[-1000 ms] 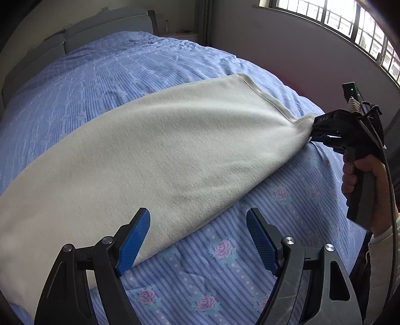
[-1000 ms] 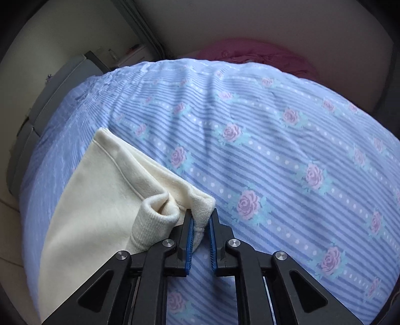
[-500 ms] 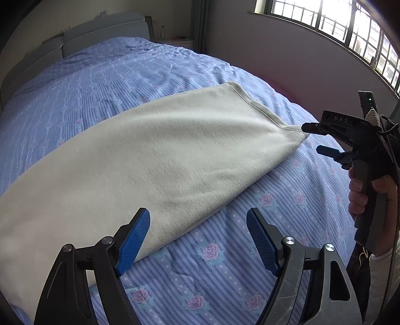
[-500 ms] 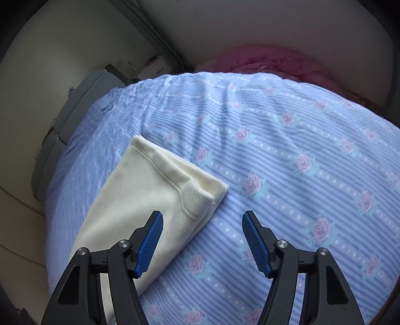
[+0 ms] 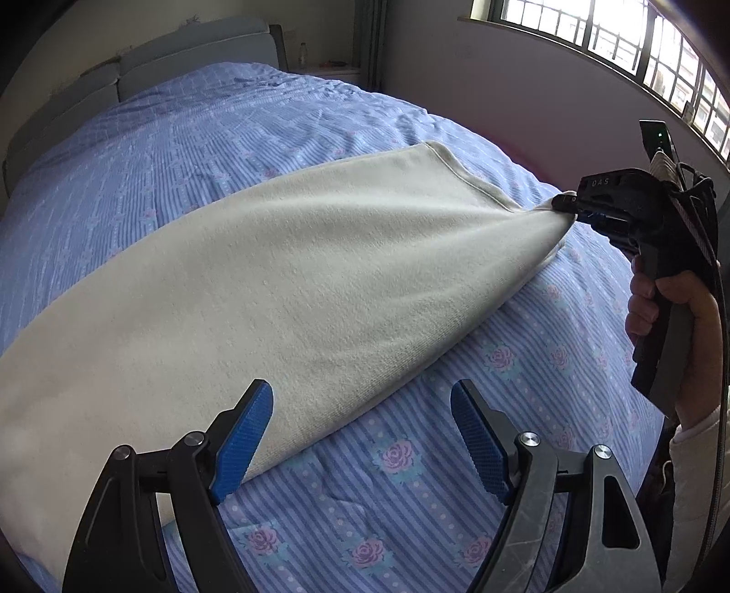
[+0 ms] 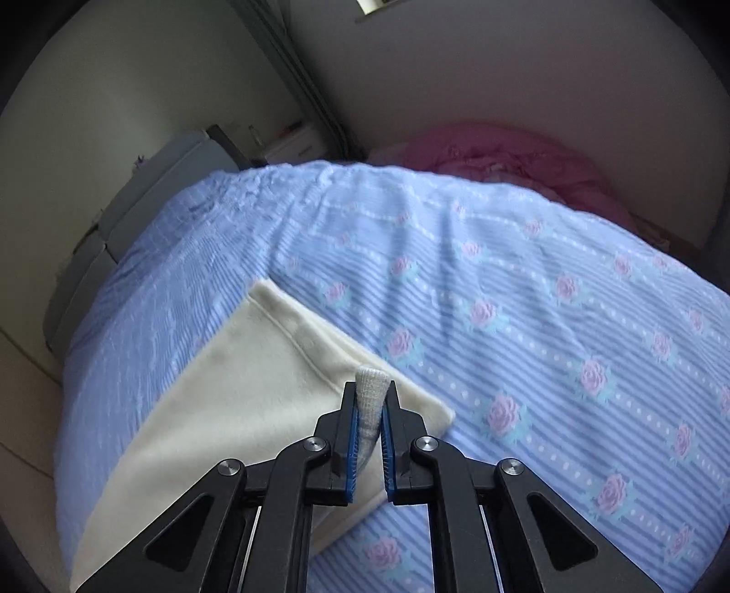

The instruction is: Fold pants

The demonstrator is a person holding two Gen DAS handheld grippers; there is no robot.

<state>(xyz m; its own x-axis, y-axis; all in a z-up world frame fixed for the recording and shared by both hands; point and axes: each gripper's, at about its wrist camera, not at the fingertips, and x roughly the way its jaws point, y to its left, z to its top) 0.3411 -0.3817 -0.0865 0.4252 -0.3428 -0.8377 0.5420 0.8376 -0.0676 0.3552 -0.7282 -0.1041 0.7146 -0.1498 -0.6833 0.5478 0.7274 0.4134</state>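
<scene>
Pants: cream pants (image 5: pixel 283 283) lie folded lengthwise across the bed (image 5: pixel 191 150), with one end corner lifted off the cover toward the right tongs.
Right tongs: the right tongs (image 6: pixel 370 424) are closed on the ribbed hem corner of the pants, which sticks up between the blue pads; in the left wrist view the person's hand (image 5: pixel 670 310) grips the handle.
Left tongs: the left tongs (image 5: pixel 362 438) hang wide open over the near edge of the pants, gripping nothing.
Nearby: a pink bundle of cloth (image 6: pixel 506 155) lies past the far edge of the bed.
Surface: blue striped cover with pink roses.
Room: grey headboard (image 5: pixel 150 68), pale wall, and a barred window (image 5: pixel 638 41).
</scene>
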